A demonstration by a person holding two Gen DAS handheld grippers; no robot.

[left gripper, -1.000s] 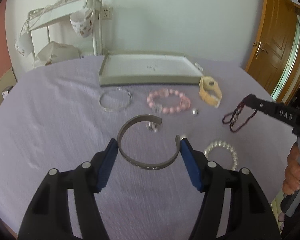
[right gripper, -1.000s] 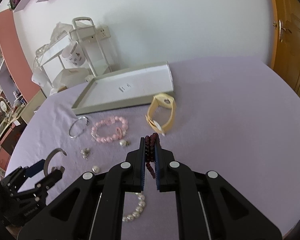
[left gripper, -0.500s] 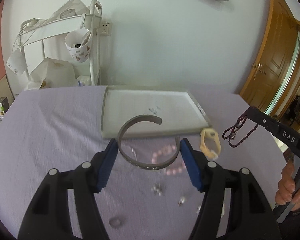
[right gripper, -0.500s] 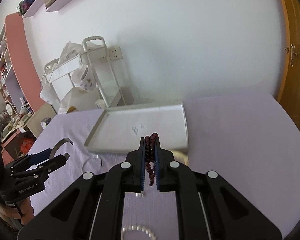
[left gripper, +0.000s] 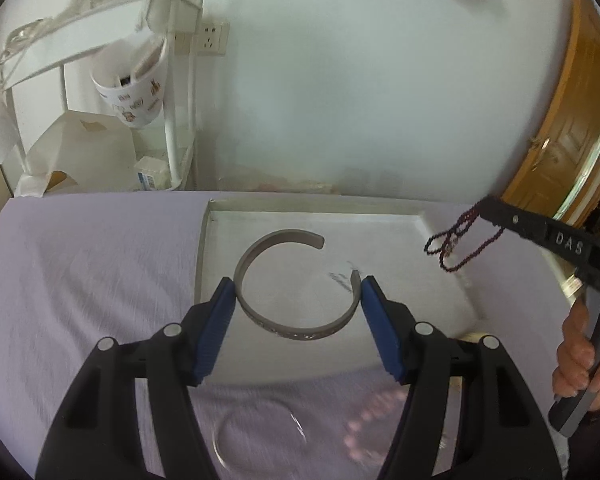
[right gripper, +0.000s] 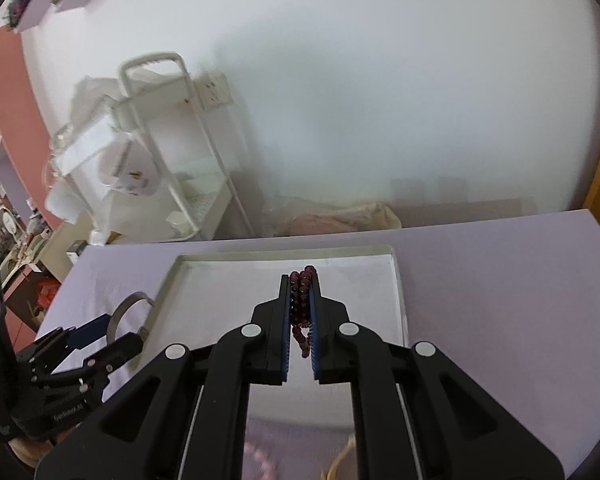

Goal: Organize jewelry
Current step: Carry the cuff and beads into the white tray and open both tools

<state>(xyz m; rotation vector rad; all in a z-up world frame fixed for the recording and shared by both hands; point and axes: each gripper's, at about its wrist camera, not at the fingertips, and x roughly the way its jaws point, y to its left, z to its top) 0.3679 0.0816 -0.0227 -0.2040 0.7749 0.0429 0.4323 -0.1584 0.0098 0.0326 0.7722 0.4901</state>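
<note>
Lavender-clothed surface [left gripper: 100, 248], both your grippers loaded over the tray [left gripper: 380, 240]

Your left gripper [left gripper: 296, 300] jaws clamp the stiff metal cuff [left gripper: 296, 326] across its sides; your right gripper [right gripper: 300, 300] pinches the floppy dark bead strand [right gripper: 300, 280], which will swing. Loose thin bangle [left gripper: 260, 432] and pink beads [left gripper: 376, 420] lie blurred below, nothing blocking the tray.

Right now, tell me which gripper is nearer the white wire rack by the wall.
Left. The left gripper, holding the open silver cuff bracelet, is on the rack's side of the grey tray. The right gripper, pinching the dark red bead strand, is farther away.
</note>
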